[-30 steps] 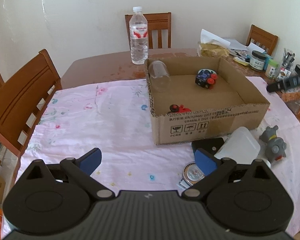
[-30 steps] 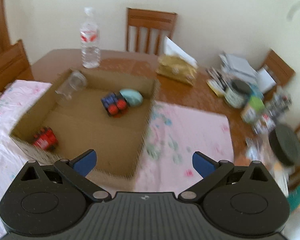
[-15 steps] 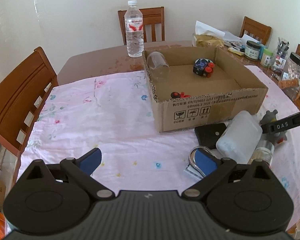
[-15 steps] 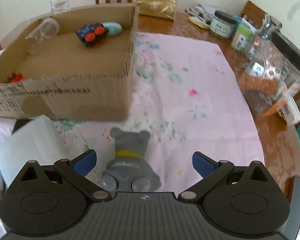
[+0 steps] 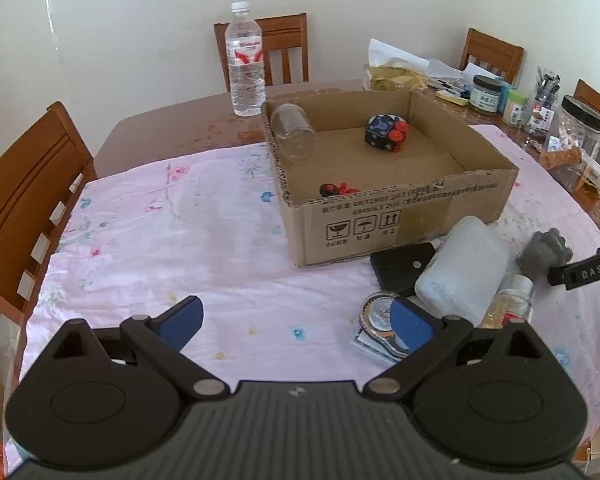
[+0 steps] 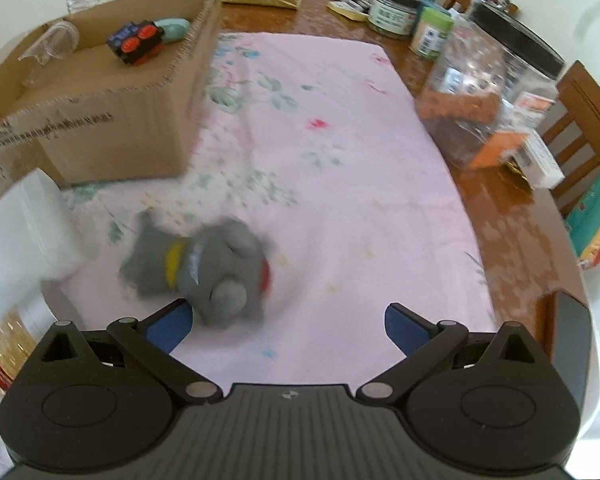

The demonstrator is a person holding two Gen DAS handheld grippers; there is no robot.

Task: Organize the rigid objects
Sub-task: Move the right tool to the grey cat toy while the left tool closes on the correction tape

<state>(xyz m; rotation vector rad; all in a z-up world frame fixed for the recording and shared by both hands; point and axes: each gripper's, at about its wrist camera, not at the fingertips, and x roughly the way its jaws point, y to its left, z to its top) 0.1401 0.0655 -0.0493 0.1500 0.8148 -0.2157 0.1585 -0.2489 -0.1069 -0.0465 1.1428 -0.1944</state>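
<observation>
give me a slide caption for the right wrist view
Open right hand-held gripper beside a grey toy lying on the pink cloth near the cardboard box.

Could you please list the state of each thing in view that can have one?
Left tool: open, empty.
Right tool: open, grey toy beside its left finger.
Grey toy: lying on the cloth, outside the box.
Cardboard box: open-topped.
Clear jar: on its side in the box.
Water bottle: upright, capped.

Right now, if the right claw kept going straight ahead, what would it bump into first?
Probably the grey toy. It lies just ahead of the open right claw, a little left of centre; blur makes depth uncertain.
</observation>
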